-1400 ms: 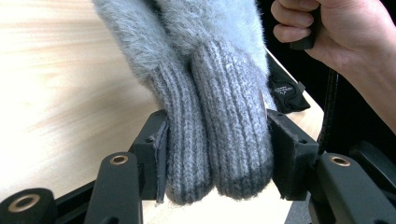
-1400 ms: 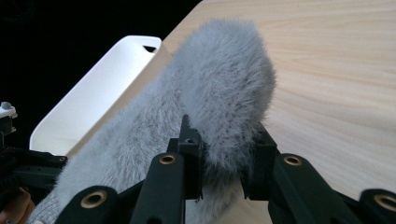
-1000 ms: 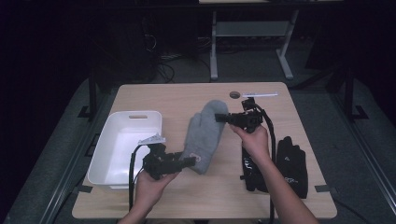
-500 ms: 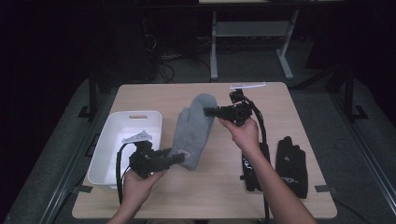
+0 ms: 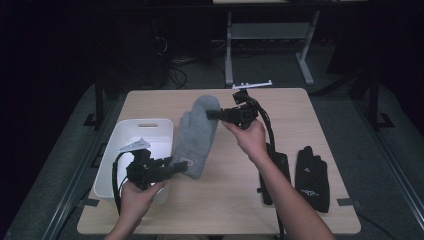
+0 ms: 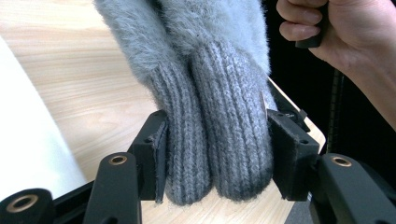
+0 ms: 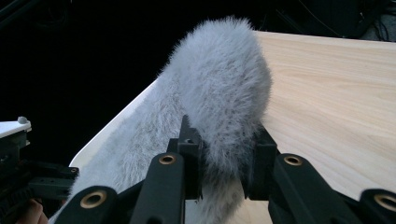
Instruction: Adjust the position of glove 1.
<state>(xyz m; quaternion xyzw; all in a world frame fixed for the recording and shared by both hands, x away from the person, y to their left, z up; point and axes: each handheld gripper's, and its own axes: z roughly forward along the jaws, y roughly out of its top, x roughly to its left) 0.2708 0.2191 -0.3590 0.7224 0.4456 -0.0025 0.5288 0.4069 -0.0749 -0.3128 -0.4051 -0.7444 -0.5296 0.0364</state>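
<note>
Right now my left gripper (image 5: 176, 167) clamps the ribbed cuffs of the grey mittens (image 5: 196, 135), and my right gripper (image 5: 212, 114) pinches their fuzzy tips, stretched above the table's (image 5: 300, 110) middle. They feel light, soft, floppy; both ends need holding. Toward the left edge, the white bin (image 5: 145, 123) looks empty.

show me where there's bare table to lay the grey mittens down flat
Widest bare patch: the near middle of the table, between the white bin and the black case. The far right corner past the black gloves is also bare. The right side is crowded by case and gloves. Both the left gripper and right gripper grip the grey mittens.
</note>
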